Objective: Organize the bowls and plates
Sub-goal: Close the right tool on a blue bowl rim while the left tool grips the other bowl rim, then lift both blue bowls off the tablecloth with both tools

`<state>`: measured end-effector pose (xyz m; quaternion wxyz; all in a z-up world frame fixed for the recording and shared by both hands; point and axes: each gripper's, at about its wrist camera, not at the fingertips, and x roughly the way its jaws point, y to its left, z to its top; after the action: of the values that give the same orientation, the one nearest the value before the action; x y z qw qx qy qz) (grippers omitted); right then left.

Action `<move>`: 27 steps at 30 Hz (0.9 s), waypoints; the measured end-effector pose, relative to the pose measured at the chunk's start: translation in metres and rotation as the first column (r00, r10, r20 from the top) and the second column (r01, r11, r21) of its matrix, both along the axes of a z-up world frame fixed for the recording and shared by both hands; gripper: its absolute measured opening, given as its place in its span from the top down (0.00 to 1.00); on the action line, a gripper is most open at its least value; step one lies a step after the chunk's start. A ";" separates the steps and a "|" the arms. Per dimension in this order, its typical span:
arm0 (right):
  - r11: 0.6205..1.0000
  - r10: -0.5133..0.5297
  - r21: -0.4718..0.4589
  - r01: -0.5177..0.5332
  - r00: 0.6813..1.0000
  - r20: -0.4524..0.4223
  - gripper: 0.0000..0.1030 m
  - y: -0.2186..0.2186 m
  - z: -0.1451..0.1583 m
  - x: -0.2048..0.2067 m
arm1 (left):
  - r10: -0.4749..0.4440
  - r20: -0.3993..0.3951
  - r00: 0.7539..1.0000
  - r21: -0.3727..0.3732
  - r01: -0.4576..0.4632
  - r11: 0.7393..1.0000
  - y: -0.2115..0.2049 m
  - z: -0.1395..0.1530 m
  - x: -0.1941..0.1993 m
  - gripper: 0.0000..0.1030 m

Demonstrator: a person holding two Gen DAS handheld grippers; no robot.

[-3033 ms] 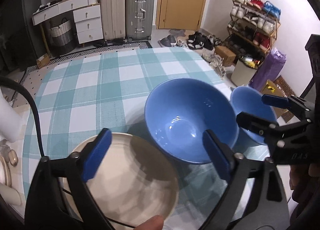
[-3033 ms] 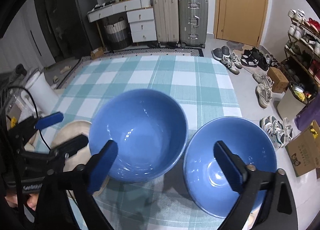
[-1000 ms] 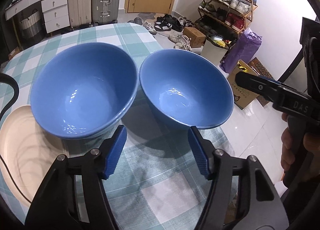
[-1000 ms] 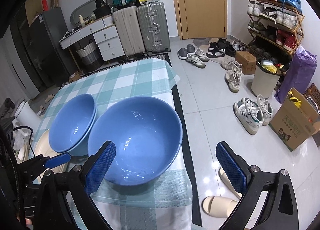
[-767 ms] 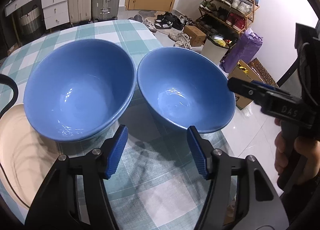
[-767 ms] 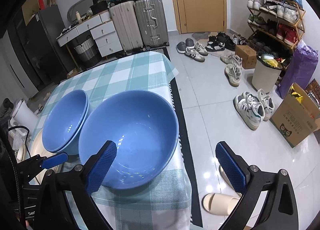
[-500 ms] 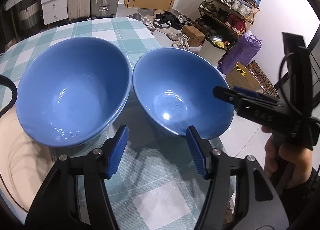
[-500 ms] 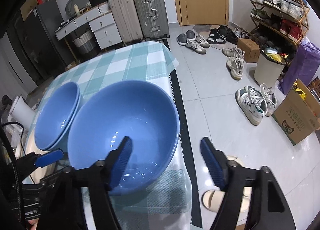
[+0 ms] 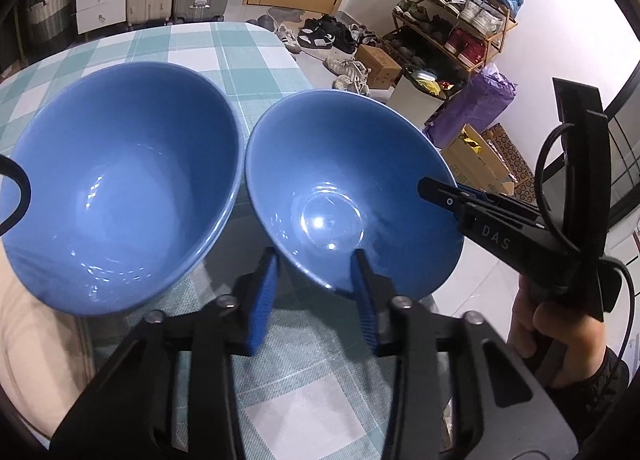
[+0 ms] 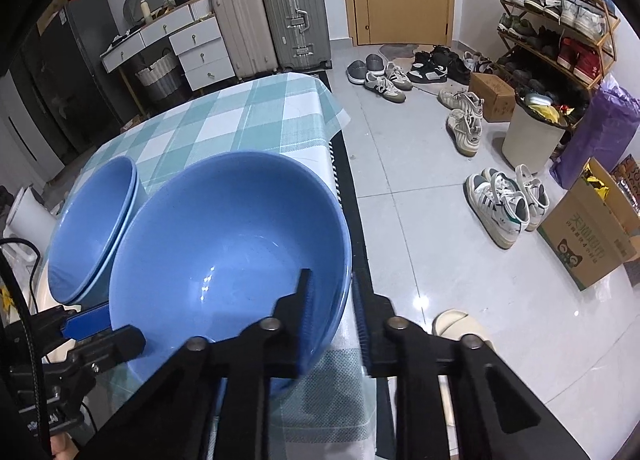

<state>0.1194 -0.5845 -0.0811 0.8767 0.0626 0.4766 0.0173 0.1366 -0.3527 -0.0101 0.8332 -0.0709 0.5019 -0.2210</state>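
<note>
Two blue bowls stand side by side on the checked tablecloth [image 9: 224, 47]. The right blue bowl [image 9: 344, 195] sits at the table's right edge. My right gripper [image 10: 330, 300] is shut on its near right rim, one finger inside and one outside; it also shows in the left wrist view [image 9: 444, 189]. My left gripper [image 9: 316, 292] straddles the same bowl's near rim, jaws narrowed but still apart from it. The left blue bowl [image 9: 116, 179] looks like two nested bowls [image 10: 92, 219]. A cream plate [image 9: 28, 344] lies at the lower left.
The table's right edge [image 10: 340, 163] drops to a tiled floor with shoes [image 10: 500, 203], a slipper [image 10: 452, 324], a cardboard box [image 10: 592, 236] and a bin [image 10: 532, 135]. Suitcases [image 10: 272, 15] and drawers stand at the back. A black cable [image 9: 16, 195] crosses the left.
My right gripper has closed from wide open onto the right bowl's rim. My left gripper has narrowed and moved closer to that bowl's near rim.
</note>
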 end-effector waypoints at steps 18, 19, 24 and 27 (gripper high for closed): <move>1.000 -0.001 -0.023 0.001 1.000 0.027 0.87 0.005 0.015 -0.012 | -0.016 0.071 0.997 0.033 0.014 0.999 -0.004 0.011 -0.007 0.74; 1.000 -0.001 -0.025 0.001 1.000 0.031 0.87 0.006 0.019 -0.014 | -0.018 0.079 0.997 0.033 0.016 0.999 -0.003 0.014 -0.009 0.74; 0.999 -0.007 -0.031 0.008 0.999 0.053 0.87 0.008 0.034 -0.021 | -0.030 0.111 0.993 0.038 0.026 0.999 0.001 0.031 -0.016 0.74; 0.999 -0.009 -0.036 0.012 0.998 0.070 0.87 0.010 0.045 -0.027 | -0.034 0.119 0.992 0.032 0.030 0.999 0.005 0.038 -0.021 0.74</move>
<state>0.0921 -0.5749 -0.0362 0.8938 0.0487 0.4458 0.0062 0.1157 -0.3473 0.0283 0.8591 -0.0368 0.4554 -0.2305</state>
